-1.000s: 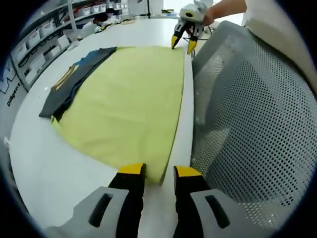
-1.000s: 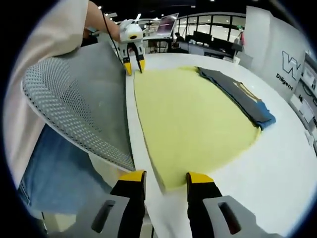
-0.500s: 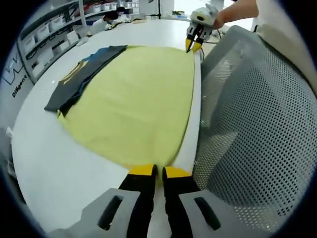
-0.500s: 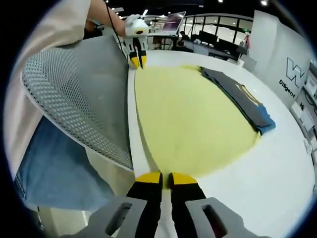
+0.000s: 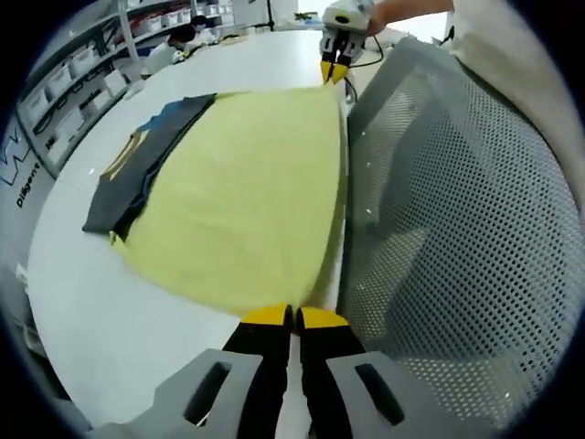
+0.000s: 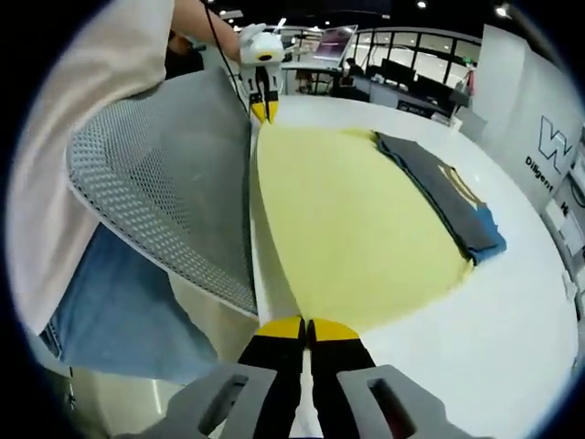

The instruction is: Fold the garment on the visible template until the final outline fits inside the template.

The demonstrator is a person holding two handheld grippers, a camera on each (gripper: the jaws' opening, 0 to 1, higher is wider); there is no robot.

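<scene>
Fingers (image 5: 267, 316) of the left gripper (image 5: 284, 317) are clamped on one near corner of the yellow garment (image 5: 247, 183); the right gripper (image 6: 294, 326) pinches the other near corner. Spread flat on the white desk (image 5: 119, 320), the garment's far side overlaps a folded dark shirt (image 5: 137, 160), and a grey mesh chair back (image 5: 457, 238) stands beside the desk's near edge.

The yellow garment (image 5: 239, 197) lies spread flat on the white table (image 5: 87, 311), one long edge running along the table's near edge — both near corners pinched and slightly raised. A folded dark garment (image 5: 137, 160) with blue and a tan mark overlaps its far edge (image 6: 443, 197).
</scene>
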